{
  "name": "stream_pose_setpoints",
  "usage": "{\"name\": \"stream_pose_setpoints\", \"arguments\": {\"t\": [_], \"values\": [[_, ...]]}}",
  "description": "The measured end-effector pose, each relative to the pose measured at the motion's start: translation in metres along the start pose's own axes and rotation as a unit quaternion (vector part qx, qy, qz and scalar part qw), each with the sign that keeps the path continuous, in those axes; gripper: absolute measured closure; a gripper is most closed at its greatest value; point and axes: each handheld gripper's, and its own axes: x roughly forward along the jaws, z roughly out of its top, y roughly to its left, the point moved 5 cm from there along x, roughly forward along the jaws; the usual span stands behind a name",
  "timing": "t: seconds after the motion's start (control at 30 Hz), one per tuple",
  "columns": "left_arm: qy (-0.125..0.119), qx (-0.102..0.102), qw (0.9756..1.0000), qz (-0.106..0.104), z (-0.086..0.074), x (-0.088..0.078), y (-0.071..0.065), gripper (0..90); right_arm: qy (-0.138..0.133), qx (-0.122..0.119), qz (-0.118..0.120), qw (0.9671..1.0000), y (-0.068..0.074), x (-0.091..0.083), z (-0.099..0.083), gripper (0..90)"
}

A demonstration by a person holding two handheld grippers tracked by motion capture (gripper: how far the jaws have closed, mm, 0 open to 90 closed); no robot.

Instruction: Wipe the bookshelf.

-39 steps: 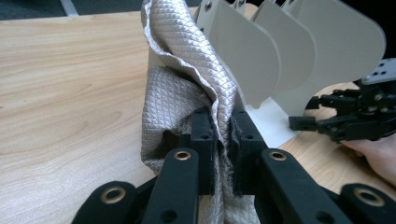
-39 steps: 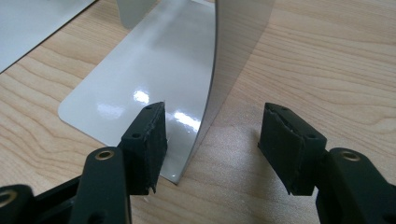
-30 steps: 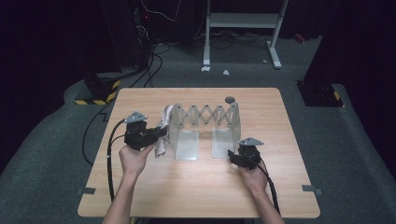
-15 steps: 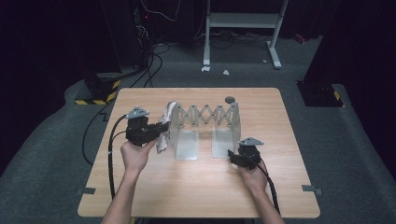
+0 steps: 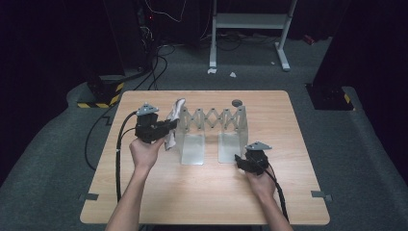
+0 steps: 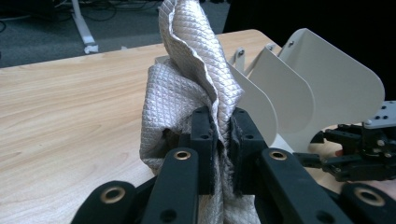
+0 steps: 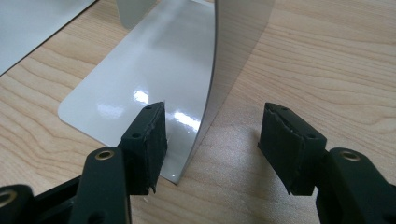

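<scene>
The grey cloth (image 6: 187,93) is pinched tight between the two black jaws of the left gripper (image 5: 166,127). In the high view the cloth (image 5: 173,122) sits a little left of the middle of the picture, just beside the left end of the metal rack (image 5: 211,130). The cloth is long and thin there. It stands almost upright, with its top leaning a bit to the right, toward the rack.

The rack has flat grey plates that stand up and a zigzag bar along the back. It is right next to the cloth, between the two grippers. A small dark round thing (image 5: 236,102) lies on the table (image 5: 192,192) behind the rack.

The right gripper (image 5: 240,161) is lower and to the right, at the right plate of the rack. Its jaws are wide open. The thin upright edge of the plate (image 7: 210,93) stands between them, but the pads do not touch it.

The left gripper view shows the cloth's tiny diamond pattern and its folds. It also shows the rounded tops of the plates (image 6: 327,93).
</scene>
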Motion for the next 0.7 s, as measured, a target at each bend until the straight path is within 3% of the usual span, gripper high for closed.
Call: {"name": "stream_pose_setpoints", "arguments": {"t": [0.1,0.27,0.4,0.47,0.57,0.7], "values": [[-0.004,0.002,1.0000,-0.001,-0.004,0.000,0.001,81.7,0.000,0.000,0.000,1.0000,0.000,0.000,0.000,41.0],[-0.004,-0.014,0.9999,-0.008,-0.007,0.000,0.007,81.7,0.000,0.001,0.000,1.0000,0.000,0.000,0.000,40.9],[0.001,-0.012,0.9999,-0.003,-0.005,0.002,0.007,81.8,0.000,0.001,0.000,1.0000,0.000,0.000,0.000,40.9],[0.006,0.006,0.9998,0.020,-0.003,0.003,0.006,81.8,0.000,0.001,0.000,1.0000,0.000,0.000,0.000,40.9],[0.008,0.030,0.9990,0.031,0.001,0.006,0.000,81.8,0.001,0.001,-0.001,1.0000,0.000,0.000,0.000,40.8],[0.009,0.022,0.9992,0.033,0.003,0.010,0.007,81.8,0.000,0.002,-0.001,1.0000,0.000,0.000,0.000,40.9]]}}
